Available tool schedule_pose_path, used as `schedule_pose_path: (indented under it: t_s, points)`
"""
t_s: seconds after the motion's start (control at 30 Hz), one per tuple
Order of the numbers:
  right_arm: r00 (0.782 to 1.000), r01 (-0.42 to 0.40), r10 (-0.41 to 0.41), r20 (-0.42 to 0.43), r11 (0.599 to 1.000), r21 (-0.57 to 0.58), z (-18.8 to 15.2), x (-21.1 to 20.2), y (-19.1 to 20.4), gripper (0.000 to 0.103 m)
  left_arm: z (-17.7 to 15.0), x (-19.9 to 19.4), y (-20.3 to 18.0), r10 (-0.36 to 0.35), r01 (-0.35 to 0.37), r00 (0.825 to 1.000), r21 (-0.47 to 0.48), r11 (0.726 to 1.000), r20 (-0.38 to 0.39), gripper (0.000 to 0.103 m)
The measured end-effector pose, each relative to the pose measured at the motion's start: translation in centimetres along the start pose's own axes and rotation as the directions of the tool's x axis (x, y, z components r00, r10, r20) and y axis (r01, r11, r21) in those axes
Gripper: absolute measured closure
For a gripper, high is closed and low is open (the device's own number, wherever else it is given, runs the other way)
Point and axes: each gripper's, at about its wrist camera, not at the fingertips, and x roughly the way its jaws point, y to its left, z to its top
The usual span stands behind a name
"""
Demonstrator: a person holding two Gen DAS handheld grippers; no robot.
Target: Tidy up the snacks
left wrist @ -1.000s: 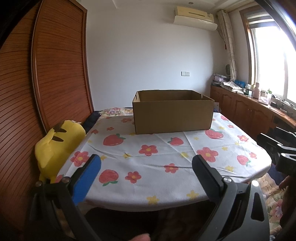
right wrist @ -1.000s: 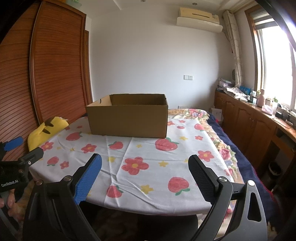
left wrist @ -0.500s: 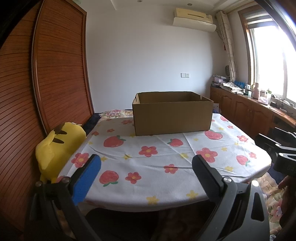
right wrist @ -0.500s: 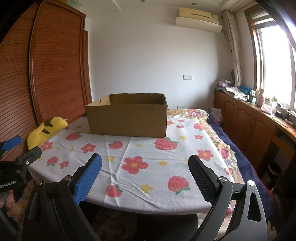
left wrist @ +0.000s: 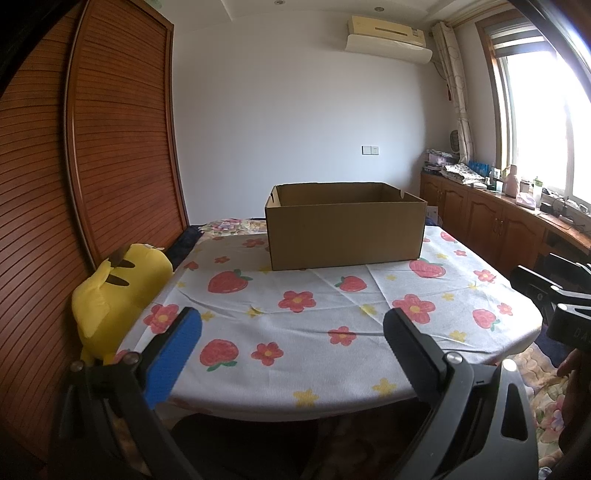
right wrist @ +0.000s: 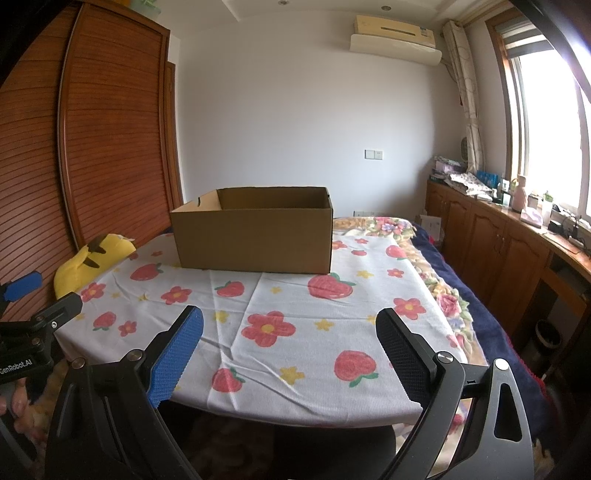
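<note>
Where it enters the right view, the left gripper (right wrist: 26, 295) reads "GenRobot.AI".

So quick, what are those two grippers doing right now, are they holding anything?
Left gripper: open, holding nothing.
Right gripper: open, holding nothing.

Home bedroom, doubling as work spot. Floral bedspread (right wrist: 424, 258) lying over bed beneath strawberry-print cloth (right wrist: 280, 325). Yellow plush toy (left wrist: 118, 291) sitting beside louvred wooden wardrobe doors (left wrist: 122, 147). Wall air conditioner (left wrist: 388, 33) hanging near curtained window (left wrist: 535, 110). Low wooden cabinets (right wrist: 491, 240) running under window, carrying bottles and household clutter. Cardboard box (left wrist: 345, 225) standing on cloth.
</note>
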Motion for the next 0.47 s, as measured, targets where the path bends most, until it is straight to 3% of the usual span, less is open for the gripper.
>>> schedule_pose_path:
  t_s: [0.47]
  points:
    - [1.0, 0.001, -0.001, 0.001, 1.0, 0.0, -0.02, -0.05, -0.1, 0.007, 0.02, -0.07, 0.07, 0.002, -0.002, 1.0, -0.001, 1.0, 0.002, 0.003]
